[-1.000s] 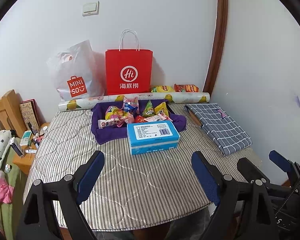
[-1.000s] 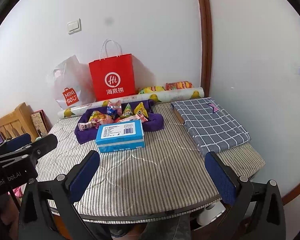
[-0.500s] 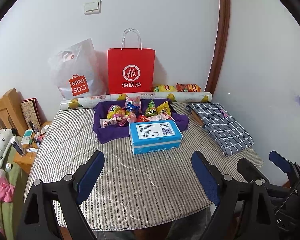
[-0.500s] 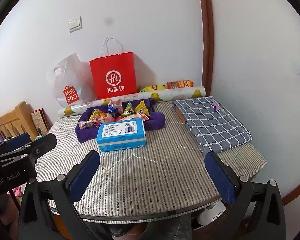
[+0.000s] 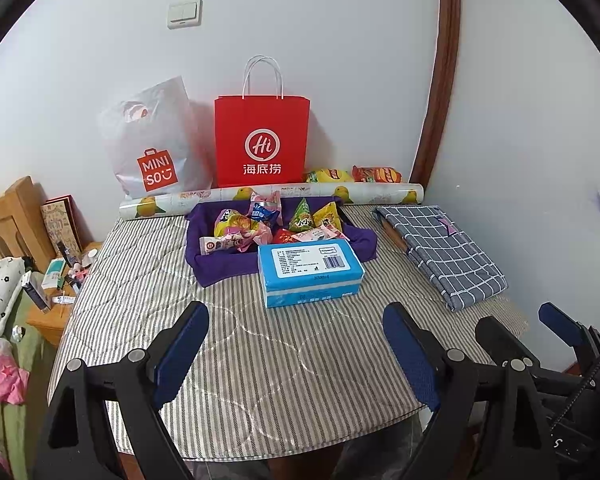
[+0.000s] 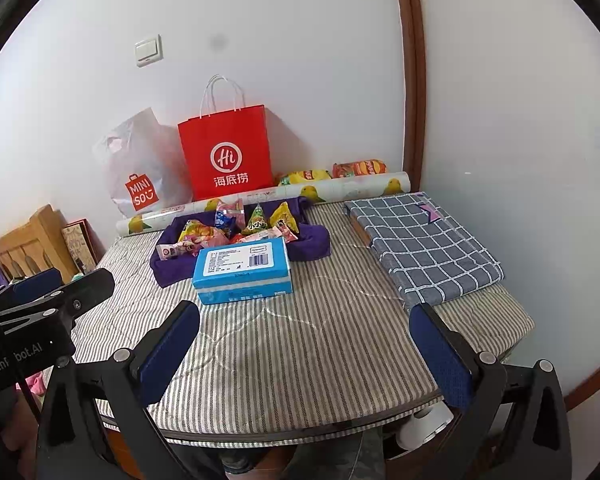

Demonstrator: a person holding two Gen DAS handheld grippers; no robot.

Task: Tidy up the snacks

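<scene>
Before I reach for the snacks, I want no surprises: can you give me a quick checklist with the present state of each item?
1. Left gripper open and holding nothing: ok.
2. Right gripper open and holding nothing: ok.
3. Snack packets in view, piled in the purple cloth tray: ok.
4. Straight path to the tray free: not ok, the blue tissue box sits right in front of it.
5. Two more snack bags behind the patterned roll: within reach, cannot tell.
</scene>
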